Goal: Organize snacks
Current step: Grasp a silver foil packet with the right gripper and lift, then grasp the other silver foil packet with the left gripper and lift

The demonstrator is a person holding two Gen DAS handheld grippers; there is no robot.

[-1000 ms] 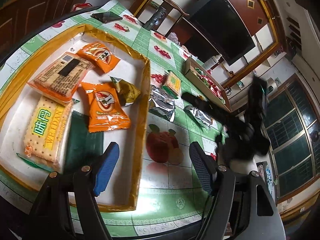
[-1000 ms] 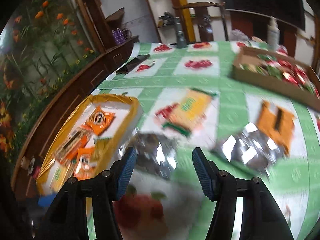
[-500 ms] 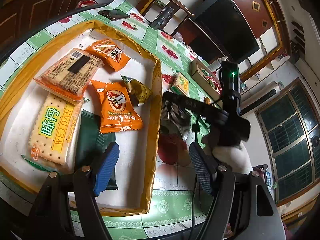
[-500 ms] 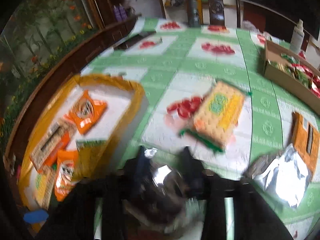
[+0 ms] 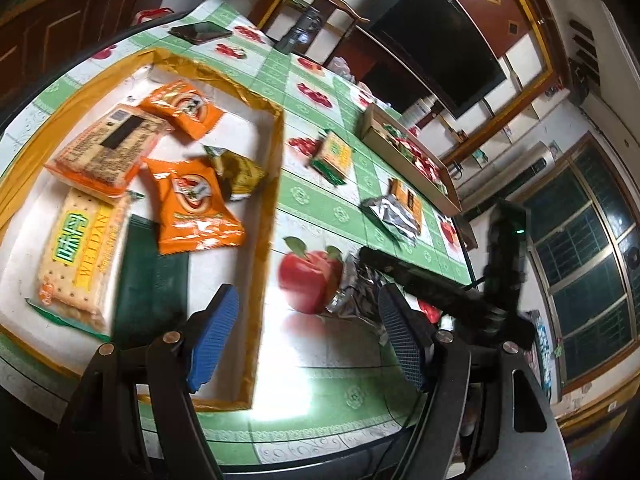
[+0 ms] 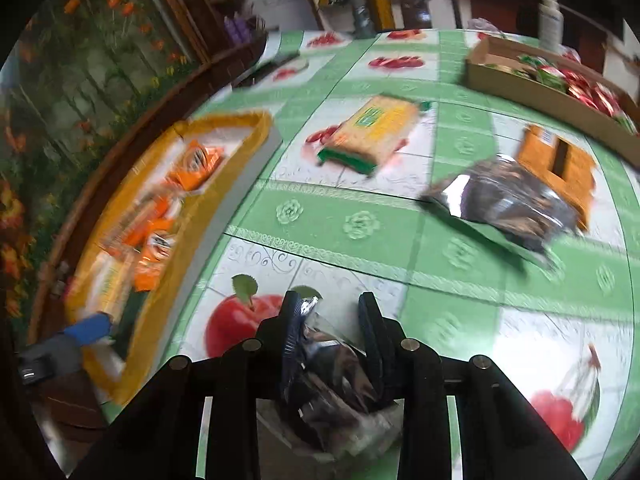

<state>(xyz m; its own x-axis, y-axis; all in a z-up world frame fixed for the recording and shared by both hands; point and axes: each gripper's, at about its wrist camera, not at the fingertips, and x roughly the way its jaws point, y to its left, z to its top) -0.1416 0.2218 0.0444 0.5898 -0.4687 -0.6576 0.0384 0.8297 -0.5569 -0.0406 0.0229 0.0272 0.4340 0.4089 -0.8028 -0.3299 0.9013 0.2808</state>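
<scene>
A gold-rimmed tray (image 5: 276, 184) holds several snacks: orange packets (image 5: 192, 204), a WEIDAN cracker pack (image 5: 76, 256) and a dark green pack (image 5: 152, 280). My left gripper (image 5: 308, 340) is open and empty over the tray's near right edge. My right gripper (image 6: 330, 320) is shut on a silver foil packet (image 6: 332, 364), held low above the table; it also shows in the left wrist view (image 5: 356, 292). The tray appears at the left in the right wrist view (image 6: 224, 200).
On the green fruit-print tablecloth lie a yellow cracker pack (image 6: 376, 132), another silver packet (image 6: 504, 204) and an orange pack (image 6: 560, 164). A cardboard box of red sweets (image 6: 552, 84) stands at the back right. A phone (image 5: 200, 32) lies beyond the tray.
My right gripper closed on the silver packet and pulled it back toward the near table edge, past the printed apple. My left gripper stayed open over the tray.
</scene>
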